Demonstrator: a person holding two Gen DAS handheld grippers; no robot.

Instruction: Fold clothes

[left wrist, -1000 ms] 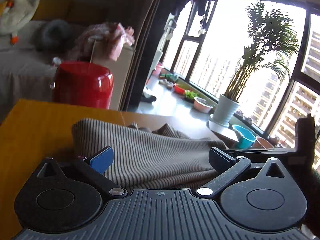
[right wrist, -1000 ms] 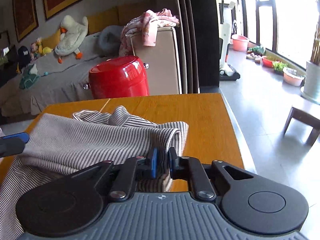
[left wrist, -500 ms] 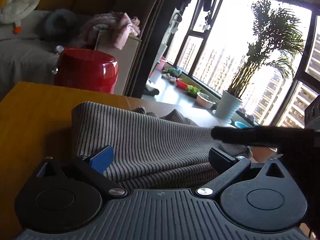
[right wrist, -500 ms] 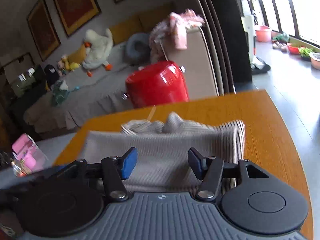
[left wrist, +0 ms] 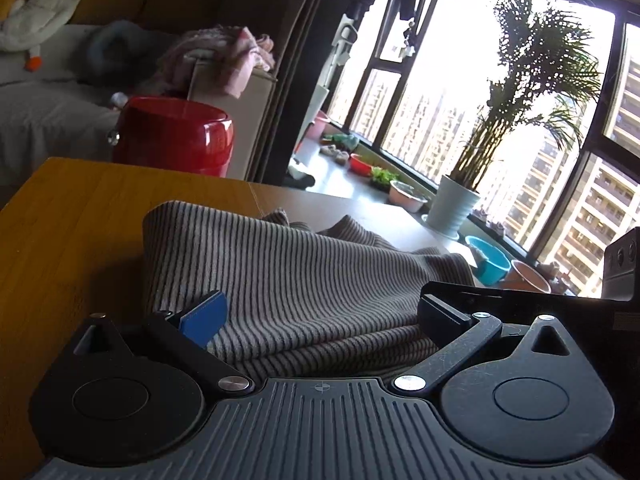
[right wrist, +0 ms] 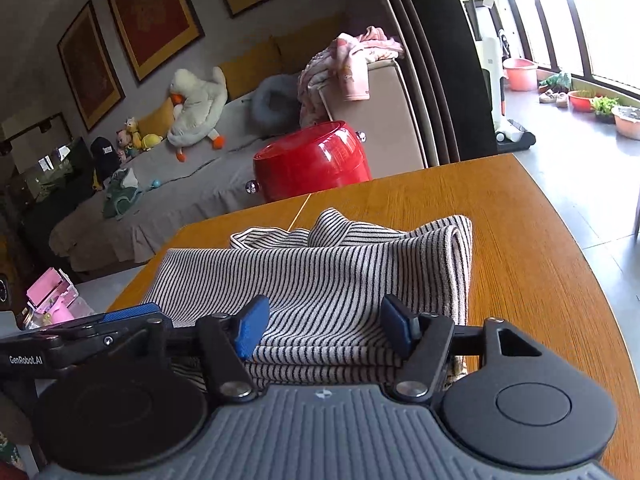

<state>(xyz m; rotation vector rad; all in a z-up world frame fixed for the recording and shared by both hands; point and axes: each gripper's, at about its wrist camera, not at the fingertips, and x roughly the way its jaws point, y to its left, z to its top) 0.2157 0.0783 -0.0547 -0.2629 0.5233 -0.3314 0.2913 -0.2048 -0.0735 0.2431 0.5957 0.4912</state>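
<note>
A striped grey-and-white garment [right wrist: 340, 272] lies folded in layers on the wooden table [right wrist: 532, 264]. It also shows in the left wrist view [left wrist: 296, 280]. My right gripper [right wrist: 324, 326] is open and empty, its jaws spread just above the near edge of the fold. My left gripper [left wrist: 320, 312] is open and empty too, over the near left part of the garment. The left gripper's blue finger [right wrist: 128, 314] shows at the left of the right wrist view. The right gripper's body [left wrist: 560, 304] shows at the right of the left wrist view.
A red round stool [right wrist: 312, 164] stands beyond the table's far edge, with a grey sofa [right wrist: 160, 196] and plush toys behind. Pink clothes [right wrist: 348, 60] hang over a beige armrest. Windows, a potted palm [left wrist: 456, 204] and bowls lie to the right.
My right gripper opened and let go of the garment's folded edge, then drew back slightly. The garment settled flat in its fold. My left gripper stayed open.
</note>
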